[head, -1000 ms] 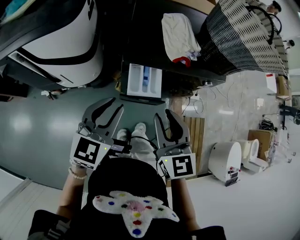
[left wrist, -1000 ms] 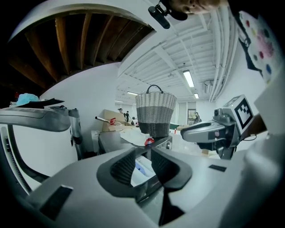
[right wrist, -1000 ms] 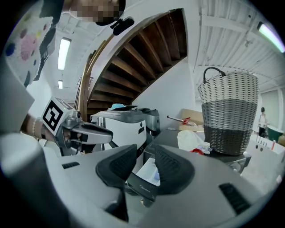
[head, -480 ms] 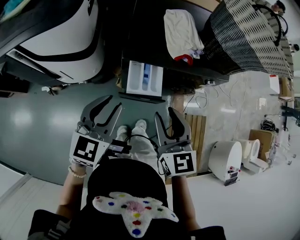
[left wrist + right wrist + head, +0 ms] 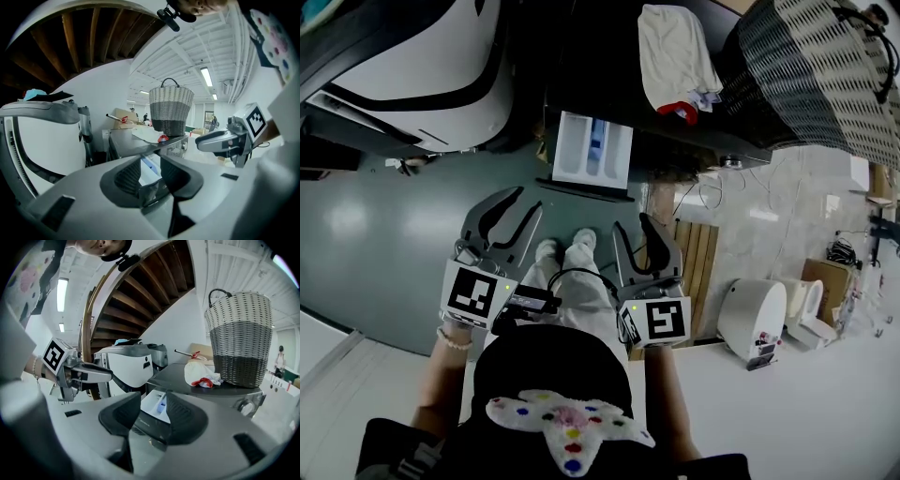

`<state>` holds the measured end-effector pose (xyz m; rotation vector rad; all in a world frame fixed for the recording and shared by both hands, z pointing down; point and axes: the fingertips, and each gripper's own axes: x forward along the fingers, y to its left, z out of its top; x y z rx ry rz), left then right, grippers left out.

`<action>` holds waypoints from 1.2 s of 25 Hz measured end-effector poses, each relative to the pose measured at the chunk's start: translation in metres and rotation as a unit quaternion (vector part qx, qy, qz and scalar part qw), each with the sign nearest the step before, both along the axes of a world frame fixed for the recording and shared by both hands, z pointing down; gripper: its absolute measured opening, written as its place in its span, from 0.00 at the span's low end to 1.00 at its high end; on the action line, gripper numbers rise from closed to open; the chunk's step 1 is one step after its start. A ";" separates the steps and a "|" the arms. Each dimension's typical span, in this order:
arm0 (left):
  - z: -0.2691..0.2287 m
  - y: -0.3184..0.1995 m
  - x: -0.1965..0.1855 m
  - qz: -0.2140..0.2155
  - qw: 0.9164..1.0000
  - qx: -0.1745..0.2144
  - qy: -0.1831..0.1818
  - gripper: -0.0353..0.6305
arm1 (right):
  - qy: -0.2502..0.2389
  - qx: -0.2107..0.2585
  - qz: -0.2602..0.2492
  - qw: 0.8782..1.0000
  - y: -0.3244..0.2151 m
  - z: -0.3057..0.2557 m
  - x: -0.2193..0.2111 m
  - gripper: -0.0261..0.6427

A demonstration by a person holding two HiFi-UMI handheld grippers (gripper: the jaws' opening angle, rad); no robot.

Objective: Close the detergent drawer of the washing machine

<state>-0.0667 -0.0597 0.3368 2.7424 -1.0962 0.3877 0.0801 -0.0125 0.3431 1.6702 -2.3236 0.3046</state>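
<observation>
The white detergent drawer point(image 5: 592, 150) with a blue insert stands pulled out of the dark washing machine point(image 5: 591, 66). Both grippers hover short of it, over the floor. My left gripper point(image 5: 530, 200) is below and left of the drawer, and my right gripper point(image 5: 633, 225) is below and right of it. Both sets of jaws have just been opening, and nothing is between them. The left gripper view frames the drawer point(image 5: 148, 164) between the dark pads of the left gripper point(image 5: 151, 171). The right gripper view frames the drawer point(image 5: 152, 417) ahead of the right gripper point(image 5: 153, 398).
A wicker basket point(image 5: 825, 66) and a white cloth with a red patch point(image 5: 675, 61) lie on the machine top. A white and black appliance point(image 5: 412, 75) stands to the left. A white round appliance point(image 5: 750, 319) and wooden slats point(image 5: 689, 272) are on the right. My feet point(image 5: 567, 248) are between the grippers.
Both grippers' jaws have spread wider and both hands have sunk a little. The drawer stays pulled out.
</observation>
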 end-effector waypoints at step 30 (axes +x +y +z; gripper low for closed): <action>0.130 -0.009 -0.007 -0.068 0.995 -0.061 -0.048 0.25 | 0.003 -0.095 0.030 0.995 -0.009 0.148 0.035 0.27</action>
